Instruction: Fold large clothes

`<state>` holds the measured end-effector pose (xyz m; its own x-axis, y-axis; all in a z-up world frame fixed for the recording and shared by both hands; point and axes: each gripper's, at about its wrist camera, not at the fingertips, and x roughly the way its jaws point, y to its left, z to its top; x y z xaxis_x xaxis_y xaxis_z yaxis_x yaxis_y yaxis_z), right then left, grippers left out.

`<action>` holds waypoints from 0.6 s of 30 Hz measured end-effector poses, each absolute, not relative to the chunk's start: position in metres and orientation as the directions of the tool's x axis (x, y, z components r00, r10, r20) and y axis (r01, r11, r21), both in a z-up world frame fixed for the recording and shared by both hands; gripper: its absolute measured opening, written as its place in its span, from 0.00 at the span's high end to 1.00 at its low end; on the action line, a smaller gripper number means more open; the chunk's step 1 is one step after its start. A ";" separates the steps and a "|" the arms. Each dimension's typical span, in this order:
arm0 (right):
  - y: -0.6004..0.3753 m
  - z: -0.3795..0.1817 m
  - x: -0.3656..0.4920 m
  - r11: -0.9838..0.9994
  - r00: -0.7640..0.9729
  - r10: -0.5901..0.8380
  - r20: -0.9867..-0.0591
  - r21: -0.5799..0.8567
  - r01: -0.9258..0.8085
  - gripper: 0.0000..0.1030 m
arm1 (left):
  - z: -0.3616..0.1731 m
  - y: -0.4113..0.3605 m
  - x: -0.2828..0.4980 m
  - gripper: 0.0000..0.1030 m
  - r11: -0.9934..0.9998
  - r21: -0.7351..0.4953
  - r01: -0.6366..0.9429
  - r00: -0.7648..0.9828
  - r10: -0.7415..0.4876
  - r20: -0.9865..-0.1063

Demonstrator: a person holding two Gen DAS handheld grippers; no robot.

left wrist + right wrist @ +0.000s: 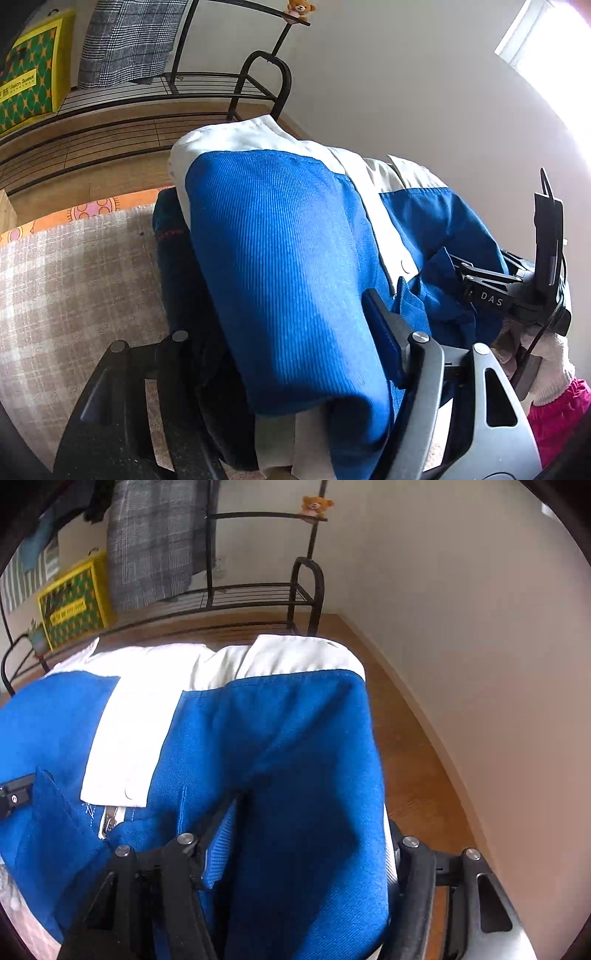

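Observation:
A blue and white jacket [280,236] fills the left wrist view, draped over my left gripper [295,387], whose jaws stand on either side of a thick fold of the blue cloth. The jacket [288,746] also fills the right wrist view, where my right gripper [295,886] holds a blue fold between its jaws; the fingertips are hidden under the cloth. The right gripper [491,291] also shows in the left wrist view, at the jacket's right side, held by a white-gloved hand [546,365]. A white placket with a snap and a zipper [109,819] shows.
A checked beige cloth [66,288] covers the surface under the jacket, with a dark garment [173,258] lying on it. A black metal rack [258,594] stands behind on a wooden floor [413,760], holding a grey plaid cloth [125,40], a yellow-green box [29,74] and a small teddy bear [316,505]. A white wall is at right.

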<state>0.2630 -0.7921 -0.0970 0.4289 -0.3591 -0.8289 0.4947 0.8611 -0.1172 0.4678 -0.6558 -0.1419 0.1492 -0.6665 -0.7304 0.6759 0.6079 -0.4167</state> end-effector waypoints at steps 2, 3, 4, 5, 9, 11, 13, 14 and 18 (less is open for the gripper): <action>-0.793 -0.092 0.258 0.860 0.438 -0.354 -0.826 -0.102 0.500 0.38 | -0.137 -0.653 0.462 0.31 0.615 -0.396 0.682 0.166 -0.657 -0.736; -0.793 -0.089 0.255 0.853 0.434 -0.363 -0.824 -0.106 0.512 0.38 | -0.134 -0.650 0.458 0.31 0.621 -0.384 0.683 0.176 -0.650 -0.739; -0.792 -0.083 0.253 0.849 0.441 -0.369 -0.818 -0.104 0.519 0.38 | -0.131 -0.646 0.454 0.31 0.629 -0.373 0.682 0.187 -0.643 -0.743; -0.788 -0.077 0.249 0.848 0.455 -0.375 -0.808 -0.099 0.521 0.38 | -0.126 -0.642 0.449 0.31 0.635 -0.362 0.683 0.196 -0.636 -0.746; -0.777 -0.048 0.228 0.844 0.504 -0.385 -0.773 -0.074 0.531 0.36 | -0.100 -0.622 0.426 0.31 0.634 -0.305 0.710 0.243 -0.628 -0.739; -0.769 -0.030 0.218 0.840 0.523 -0.397 -0.754 -0.068 0.539 0.33 | -0.082 -0.607 0.413 0.31 0.626 -0.295 0.722 0.259 -0.640 -0.723; -0.756 -0.009 0.209 0.839 0.542 -0.412 -0.732 -0.072 0.539 0.31 | -0.062 -0.589 0.401 0.31 0.620 -0.296 0.727 0.269 -0.653 -0.708; -0.749 0.000 0.202 0.841 0.553 -0.414 -0.723 -0.070 0.537 0.31 | -0.052 -0.580 0.396 0.31 0.614 -0.294 0.732 0.273 -0.660 -0.700; -0.712 0.037 0.175 0.859 0.598 -0.405 -0.691 -0.063 0.508 0.30 | -0.006 -0.540 0.359 0.31 0.605 -0.211 0.768 0.342 -0.666 -0.664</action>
<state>0.1753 -0.7119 0.0374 0.5984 -0.4051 -0.6912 0.5085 0.8588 -0.0631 0.3593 -0.5403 -0.0059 0.3415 -0.6655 -0.6637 0.7680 0.6047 -0.2111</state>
